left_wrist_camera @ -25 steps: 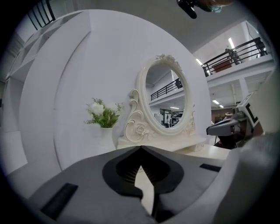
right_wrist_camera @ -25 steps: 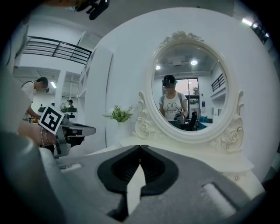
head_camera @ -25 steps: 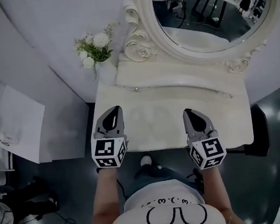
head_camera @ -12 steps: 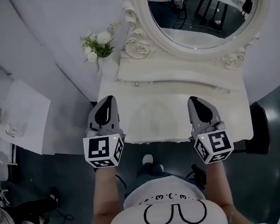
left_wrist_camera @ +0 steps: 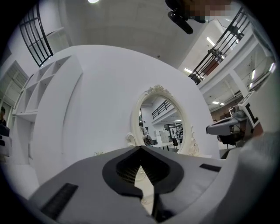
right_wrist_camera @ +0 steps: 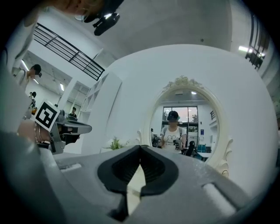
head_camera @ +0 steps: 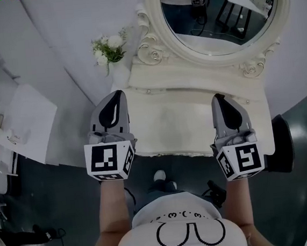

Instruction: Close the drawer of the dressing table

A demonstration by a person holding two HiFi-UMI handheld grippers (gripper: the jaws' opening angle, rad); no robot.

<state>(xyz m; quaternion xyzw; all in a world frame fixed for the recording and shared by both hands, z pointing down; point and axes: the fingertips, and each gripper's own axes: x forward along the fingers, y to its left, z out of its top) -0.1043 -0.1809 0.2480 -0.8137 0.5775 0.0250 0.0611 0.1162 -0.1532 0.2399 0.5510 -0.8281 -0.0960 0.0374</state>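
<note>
The cream dressing table (head_camera: 186, 124) stands in front of me under its oval mirror (head_camera: 219, 16). In the head view no drawer sticks out past its scalloped front edge (head_camera: 183, 153). Two small knobs (head_camera: 148, 91) show on the low back ledge. My left gripper (head_camera: 117, 96) hovers above the table's left edge, shut and empty. My right gripper (head_camera: 220, 98) is held above the right part, also shut with nothing in it. Both point level at the mirror (left_wrist_camera: 164, 127) (right_wrist_camera: 186, 127), jaw tips together in the left gripper (left_wrist_camera: 140, 148) and the right gripper (right_wrist_camera: 140, 146).
A vase of white flowers (head_camera: 109, 48) sits at the table's back left corner. A white cabinet (head_camera: 27, 126) stands to the left and a dark stool (head_camera: 282, 142) to the right. A curved white wall (head_camera: 70, 41) backs the table. My shoe (head_camera: 159, 175) is by the front edge.
Both grippers have risen toward the camera, look larger, and sit a little farther apart over the table. They stayed shut throughout.
</note>
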